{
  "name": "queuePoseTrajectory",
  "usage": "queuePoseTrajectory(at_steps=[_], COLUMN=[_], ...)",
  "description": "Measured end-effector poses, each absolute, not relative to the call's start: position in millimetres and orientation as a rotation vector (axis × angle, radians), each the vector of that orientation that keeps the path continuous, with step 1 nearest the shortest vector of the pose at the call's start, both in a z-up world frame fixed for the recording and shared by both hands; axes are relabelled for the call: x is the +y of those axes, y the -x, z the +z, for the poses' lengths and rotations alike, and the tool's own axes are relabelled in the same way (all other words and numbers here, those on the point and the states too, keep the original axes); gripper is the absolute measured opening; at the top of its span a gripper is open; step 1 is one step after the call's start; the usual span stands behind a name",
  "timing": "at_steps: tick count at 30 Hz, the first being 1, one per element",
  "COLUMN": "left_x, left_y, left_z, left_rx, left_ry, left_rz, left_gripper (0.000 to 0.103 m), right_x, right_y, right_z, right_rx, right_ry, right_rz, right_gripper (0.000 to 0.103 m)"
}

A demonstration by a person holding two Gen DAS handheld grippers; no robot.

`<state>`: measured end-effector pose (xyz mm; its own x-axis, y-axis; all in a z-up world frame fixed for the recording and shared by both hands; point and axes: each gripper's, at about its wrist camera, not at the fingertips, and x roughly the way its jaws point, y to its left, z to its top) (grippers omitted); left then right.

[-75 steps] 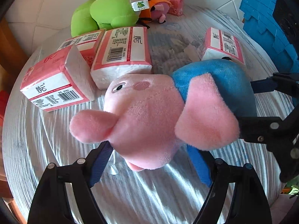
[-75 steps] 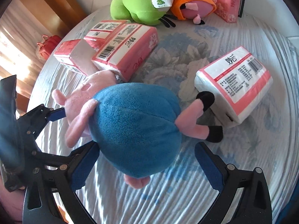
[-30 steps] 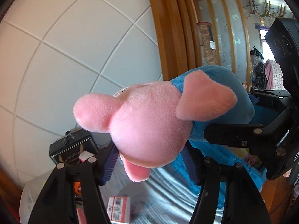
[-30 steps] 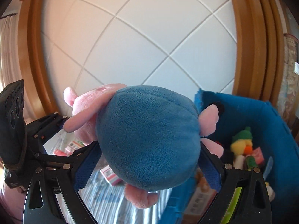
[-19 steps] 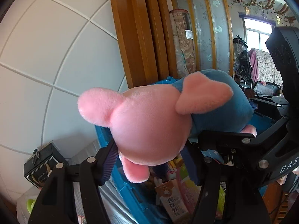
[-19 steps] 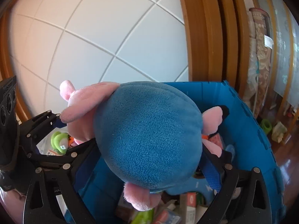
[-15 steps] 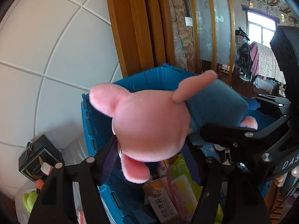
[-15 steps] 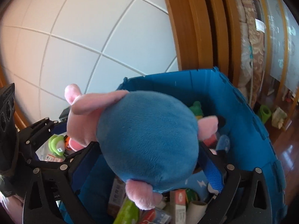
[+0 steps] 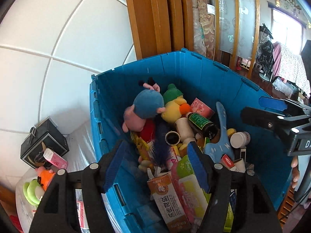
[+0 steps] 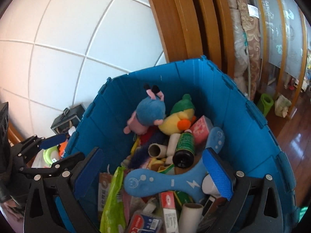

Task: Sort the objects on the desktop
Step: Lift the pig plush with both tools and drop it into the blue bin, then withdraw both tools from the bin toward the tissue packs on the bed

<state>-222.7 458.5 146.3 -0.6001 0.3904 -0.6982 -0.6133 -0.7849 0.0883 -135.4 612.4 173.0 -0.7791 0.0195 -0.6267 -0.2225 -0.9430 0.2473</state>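
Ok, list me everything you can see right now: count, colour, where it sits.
crate: one, blue, beside the table against the white wall, nearly full.
pig toy: one, pink with blue body, in the crate by its far wall, head down.
duck toy: one, yellow with green hat, touching the pig toy.
bottle: one, dark with green label, lying mid-pile.
boomerang toy: one, blue, on top of the pile.
cardboard tubes: several, pale, in the pile.
tissue pack: one, pink, beside the duck toy.
gift box: one, black, on the table.
frog toy: one, green, on the table.
left gripper: open, empty, over the crate.
right gripper: jaws just opened, empty.
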Motion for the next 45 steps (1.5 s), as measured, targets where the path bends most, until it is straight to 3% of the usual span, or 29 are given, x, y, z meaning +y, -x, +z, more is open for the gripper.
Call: queuePoseTrajectory(at_steps=[9,11,14,25,35,45], left_x=[390,366,327,157,3,-61], left_y=[202,189,170,137,137,182], left_z=[166,168,163,114,65,-1], left_rx=[0.230,0.184,0.107,-0.044,-0.196,-0.268], left_ry=[0.810,0.748,0.655,0.675,0.906,1.157], left_rz=[2.496,2.564,2.690,3.008,3.131,3.050], left_gripper=[0.066,0.072,0.079,0.079,0.079,0.079], right_x=[563,547,518,391,265,203], right_y=[97,86,70,55,112,184], right_z=[197,197,199,206,173,95], right_rx=[0.212,0.168,0.139,0.084,-0.023,0.006], right_ry=[0.698,0.613,0.504,0.193,0.466,0.894], right_rz=[2.797,2.793,2.834,3.053,3.184,3.156], right_gripper=[0.103,0.103,0.103,0.103,0.103,0.103])
